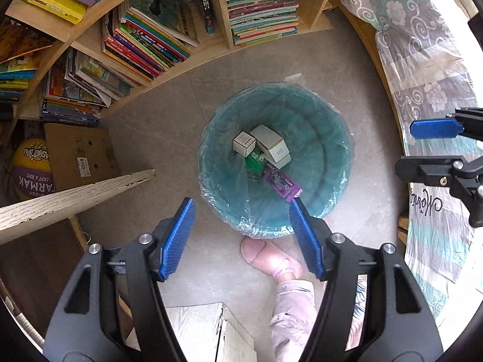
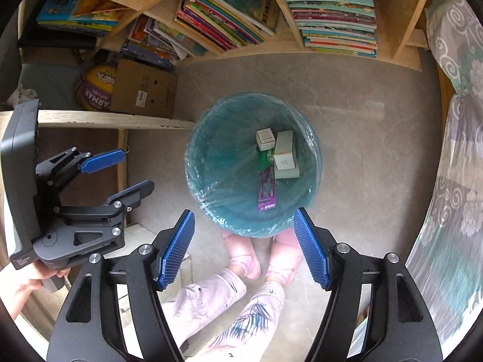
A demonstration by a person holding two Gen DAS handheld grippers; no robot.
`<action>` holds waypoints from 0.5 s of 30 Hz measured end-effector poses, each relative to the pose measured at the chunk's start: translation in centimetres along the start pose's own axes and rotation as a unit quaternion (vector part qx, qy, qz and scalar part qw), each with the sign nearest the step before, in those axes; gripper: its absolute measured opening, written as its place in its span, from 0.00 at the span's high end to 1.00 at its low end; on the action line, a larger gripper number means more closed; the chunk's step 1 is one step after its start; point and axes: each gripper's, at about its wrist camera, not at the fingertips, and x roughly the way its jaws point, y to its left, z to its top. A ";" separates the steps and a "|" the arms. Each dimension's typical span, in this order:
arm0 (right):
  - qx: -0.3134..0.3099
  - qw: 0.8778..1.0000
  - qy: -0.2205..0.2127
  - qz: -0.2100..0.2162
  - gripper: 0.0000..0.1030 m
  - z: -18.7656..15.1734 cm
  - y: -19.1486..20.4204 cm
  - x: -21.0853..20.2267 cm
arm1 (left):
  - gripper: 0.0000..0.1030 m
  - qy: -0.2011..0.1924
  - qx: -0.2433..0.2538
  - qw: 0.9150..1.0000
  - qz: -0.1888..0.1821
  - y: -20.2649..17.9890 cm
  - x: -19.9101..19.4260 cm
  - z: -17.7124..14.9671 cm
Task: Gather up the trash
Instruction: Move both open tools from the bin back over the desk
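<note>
The bin point(image 1: 274, 160) stands on the floor point(image 1: 169, 114) below both grippers, lined with a clear bag, and it already holds the trash visible here: two small white boxes point(image 1: 267, 143) toward 12 o'clock of the bin's bottom, a green packet point(image 1: 255, 161) under them at centre, and a purple packet point(image 1: 282, 184) lying toward 5 o'clock. The left gripper point(image 1: 241, 214) looks straight down, its blue fingers point(image 1: 178, 235) standing well apart with nothing between them but the near rim of the bin and a pink slipper point(image 1: 265, 256) at 6 o'clock. The right gripper point(image 2: 243, 226) also hangs over the bin from the 6 o'clock side, fingers point(image 2: 176, 247) wide apart and empty; in its view the left gripper shows at 9 o'clock, likewise empty. Judging from this, the drop-off is done for these four pieces: they lie loose at the bottom, clear of any finger. No more litter shows on the bare floor round the bin. The bookshelf point(image 1: 187, 45) at 12 o'clock, the cardboard box point(image 1: 81, 154) and ball point(image 1: 30, 169) at 9 o'clock look like stored things, not trash. The bench point(image 1: 437, 120) at 3 o'clock, under a patterned cover, shows nothing loose in the part seen, though most of it is out of view, so whether any trash is left I cannot tell.
</note>
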 end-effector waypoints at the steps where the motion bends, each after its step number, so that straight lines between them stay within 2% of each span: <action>1: -0.001 1.000 -0.002 0.000 0.30 -0.2 0.1 -0.2 | 0.40 -0.002 0.000 1.000 -0.001 0.0 -0.3 0.0; 11: -0.001 1.000 -0.020 0.007 0.28 -1.3 1.1 -3.1 | 0.36 -0.014 0.005 1.000 0.003 -0.1 -3.3 -0.3; 15: -0.003 0.999 -0.030 0.014 0.27 -1.5 1.6 -5.1 | 0.32 -0.018 0.003 1.000 0.003 -0.1 -5.3 -0.8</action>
